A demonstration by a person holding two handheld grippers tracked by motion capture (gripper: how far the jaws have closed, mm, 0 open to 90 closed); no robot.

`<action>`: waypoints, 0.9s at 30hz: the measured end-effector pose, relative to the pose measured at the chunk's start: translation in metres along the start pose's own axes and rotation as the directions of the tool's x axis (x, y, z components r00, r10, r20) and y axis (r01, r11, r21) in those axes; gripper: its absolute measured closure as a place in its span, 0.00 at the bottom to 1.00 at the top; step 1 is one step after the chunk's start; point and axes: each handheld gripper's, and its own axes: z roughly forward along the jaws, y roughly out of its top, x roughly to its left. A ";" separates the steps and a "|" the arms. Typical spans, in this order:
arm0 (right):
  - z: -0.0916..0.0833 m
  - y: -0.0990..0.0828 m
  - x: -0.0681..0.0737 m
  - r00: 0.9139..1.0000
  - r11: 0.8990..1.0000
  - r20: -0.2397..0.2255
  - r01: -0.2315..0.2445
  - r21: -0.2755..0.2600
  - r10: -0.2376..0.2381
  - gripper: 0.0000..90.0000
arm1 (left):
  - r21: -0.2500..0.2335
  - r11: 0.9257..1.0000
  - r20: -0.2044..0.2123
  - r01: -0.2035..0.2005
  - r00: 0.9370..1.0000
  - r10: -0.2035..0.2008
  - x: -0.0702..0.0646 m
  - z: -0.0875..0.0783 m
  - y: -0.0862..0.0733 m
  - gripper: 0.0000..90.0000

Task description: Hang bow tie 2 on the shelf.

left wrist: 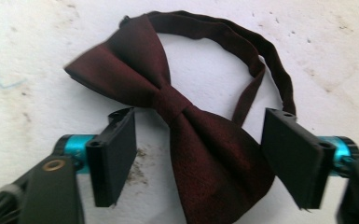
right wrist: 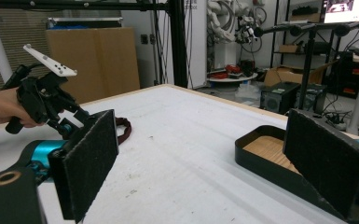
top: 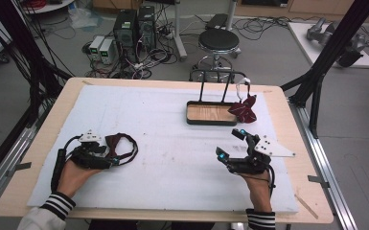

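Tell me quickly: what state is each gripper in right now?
Left gripper: open, jaws straddling the dark red bow tie without pressing it.
Right gripper: open, holding nothing.

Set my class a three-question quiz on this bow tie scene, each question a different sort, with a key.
1. True or false: the left gripper has its jaws on either side of the bow tie.
2. What hangs on the stand's right end?
3. The right gripper is: A open, B shut on the tray.
Key: 1 true; 2 a second bow tie; 3 A.
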 end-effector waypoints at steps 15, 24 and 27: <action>0.001 -0.001 0.001 1.000 1.000 -0.005 -0.007 0.010 0.007 0.11 | 0.039 0.999 0.065 -0.022 0.998 0.019 -0.008 0.002 0.000 0.74; 0.002 -0.001 0.001 1.000 1.000 -0.010 -0.006 0.014 0.006 0.11 | 0.022 0.998 0.056 -0.054 0.997 0.053 -0.011 0.000 0.001 0.77; 0.004 -0.002 0.002 1.000 1.000 -0.015 -0.008 0.019 0.008 0.11 | -0.006 0.997 0.062 -0.078 0.995 0.078 -0.012 -0.003 0.001 0.77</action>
